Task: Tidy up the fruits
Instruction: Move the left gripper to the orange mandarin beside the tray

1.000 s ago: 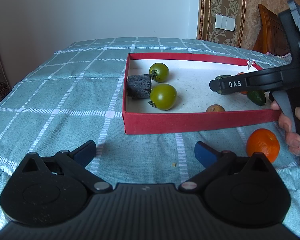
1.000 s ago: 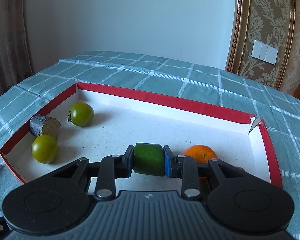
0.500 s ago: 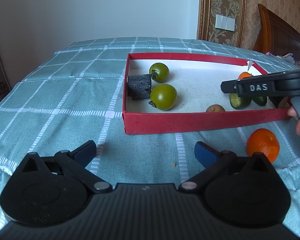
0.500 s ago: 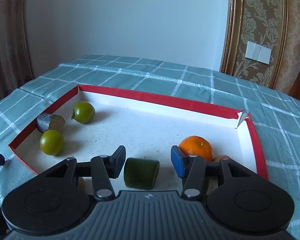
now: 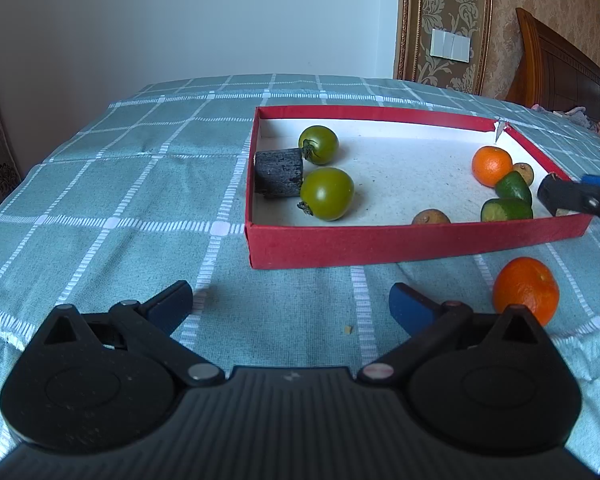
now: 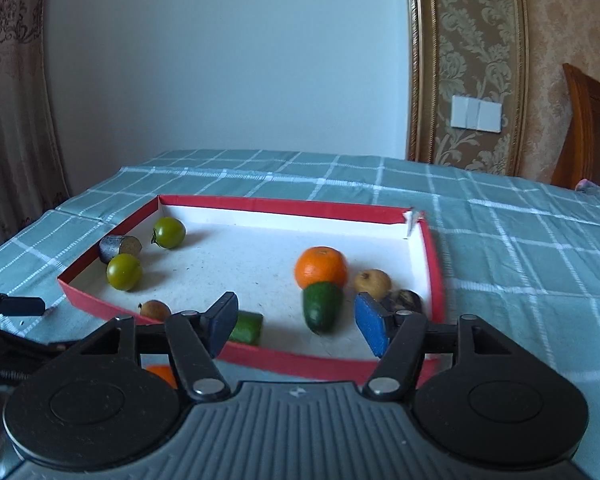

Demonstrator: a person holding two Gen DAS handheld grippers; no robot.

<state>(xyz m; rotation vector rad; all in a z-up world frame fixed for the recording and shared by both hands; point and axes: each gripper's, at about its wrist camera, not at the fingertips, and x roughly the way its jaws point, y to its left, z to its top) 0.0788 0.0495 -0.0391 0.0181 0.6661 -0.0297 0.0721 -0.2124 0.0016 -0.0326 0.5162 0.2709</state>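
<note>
A shallow red box (image 5: 380,242) (image 6: 284,205) holds two green tomatoes (image 5: 326,193) (image 6: 124,271), a dark stub (image 5: 279,173), an orange (image 5: 491,165) (image 6: 321,267), two green cucumber pieces (image 5: 506,209) (image 6: 322,306) and small brown fruits (image 5: 430,216). A second orange (image 5: 525,289) lies on the cloth in front of the box. My left gripper (image 5: 291,308) is open and empty above the cloth, before the box. My right gripper (image 6: 296,326) is open and empty over the box's near right corner; its tip shows in the left wrist view (image 5: 572,197).
The table carries a teal checked cloth (image 5: 120,208) (image 6: 520,248). A wall stands behind it, with a light switch (image 6: 476,119) and a wooden headboard (image 5: 560,68) at the right. A curtain (image 6: 16,100) hangs at the left.
My right gripper opened and dropped the cucumber piece into the box beside the orange, then pulled back and up to the box's right corner. My left gripper has not moved.
</note>
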